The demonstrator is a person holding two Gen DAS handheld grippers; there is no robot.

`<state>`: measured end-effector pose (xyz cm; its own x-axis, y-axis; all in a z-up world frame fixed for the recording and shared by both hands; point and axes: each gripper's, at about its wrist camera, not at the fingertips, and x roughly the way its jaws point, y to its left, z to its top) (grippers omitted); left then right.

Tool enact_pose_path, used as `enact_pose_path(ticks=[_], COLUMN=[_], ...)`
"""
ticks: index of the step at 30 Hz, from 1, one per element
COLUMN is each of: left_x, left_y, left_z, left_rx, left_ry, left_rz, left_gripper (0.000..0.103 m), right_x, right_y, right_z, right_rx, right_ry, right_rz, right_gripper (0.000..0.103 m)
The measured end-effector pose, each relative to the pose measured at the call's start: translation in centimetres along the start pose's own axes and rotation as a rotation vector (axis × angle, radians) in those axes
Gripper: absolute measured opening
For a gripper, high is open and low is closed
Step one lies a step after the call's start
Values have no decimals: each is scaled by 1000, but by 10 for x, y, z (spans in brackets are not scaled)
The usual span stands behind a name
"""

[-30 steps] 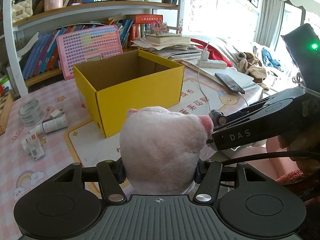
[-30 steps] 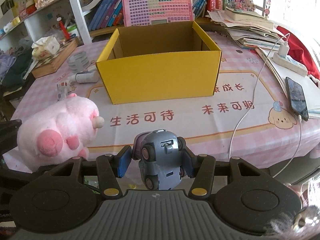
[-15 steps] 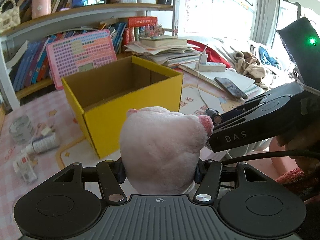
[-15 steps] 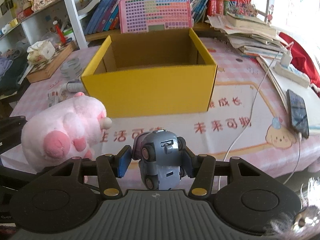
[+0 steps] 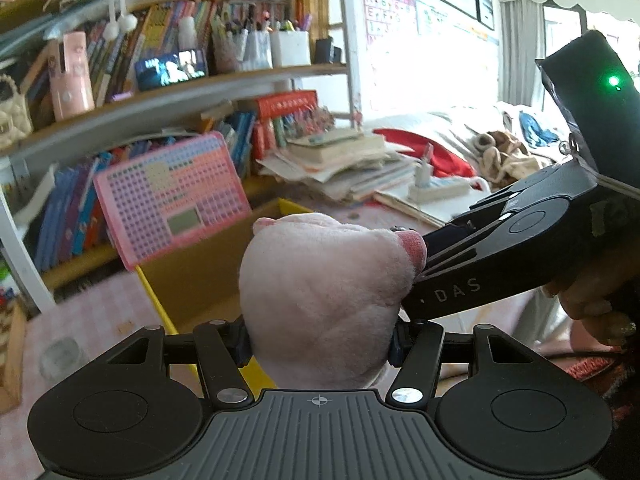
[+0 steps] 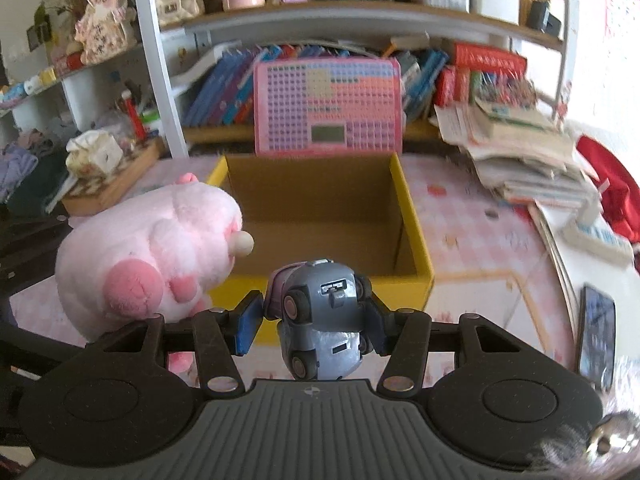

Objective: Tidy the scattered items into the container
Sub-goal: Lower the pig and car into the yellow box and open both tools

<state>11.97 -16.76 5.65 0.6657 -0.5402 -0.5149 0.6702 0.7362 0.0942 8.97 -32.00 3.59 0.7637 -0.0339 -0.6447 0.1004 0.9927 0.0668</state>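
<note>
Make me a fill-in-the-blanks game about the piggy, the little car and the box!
1. The left gripper holds a pink plush ____.
2. The right gripper holds a grey toy ____.
3. The cardboard box is ____ on the outside.
4. Inside, the box holds ____.

Missing words: pig; car; yellow; nothing

Straight ahead of the gripper, a pink keyboard toy [image 6: 327, 107] leans against a bookshelf [image 6: 360, 16]. Ahead to the right, a stack of books and papers [image 6: 516, 148] rests on the pink checked tabletop [image 6: 472, 216]. At the near right lies a phone [image 6: 597, 332].
</note>
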Motion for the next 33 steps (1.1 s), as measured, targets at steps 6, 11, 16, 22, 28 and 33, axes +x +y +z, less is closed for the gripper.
enact_pose_path(ticks=[6, 11, 16, 22, 28, 33], left_x=[19, 52, 90, 134, 167, 184], left_y=[16, 34, 51, 71, 82, 87], left_z=[22, 33, 34, 36, 30, 27], left_rx=[2, -12, -21, -8, 2, -12], left_ry=[-11, 39, 117, 217, 309, 361], left_rz=[62, 92, 107, 122, 132, 145], left_gripper=[58, 58, 59, 59, 59, 61], right_x=[24, 61, 109, 162, 201, 219], right_y=[-11, -17, -28, -36, -39, -36], right_z=[34, 56, 72, 82, 90, 96], right_rx=[-62, -129, -191, -263, -316, -378], right_ry=[-36, -11, 56, 180, 272, 294], right_rz=[48, 87, 118, 143, 151, 146], right_gripper=[51, 51, 51, 51, 51, 51])
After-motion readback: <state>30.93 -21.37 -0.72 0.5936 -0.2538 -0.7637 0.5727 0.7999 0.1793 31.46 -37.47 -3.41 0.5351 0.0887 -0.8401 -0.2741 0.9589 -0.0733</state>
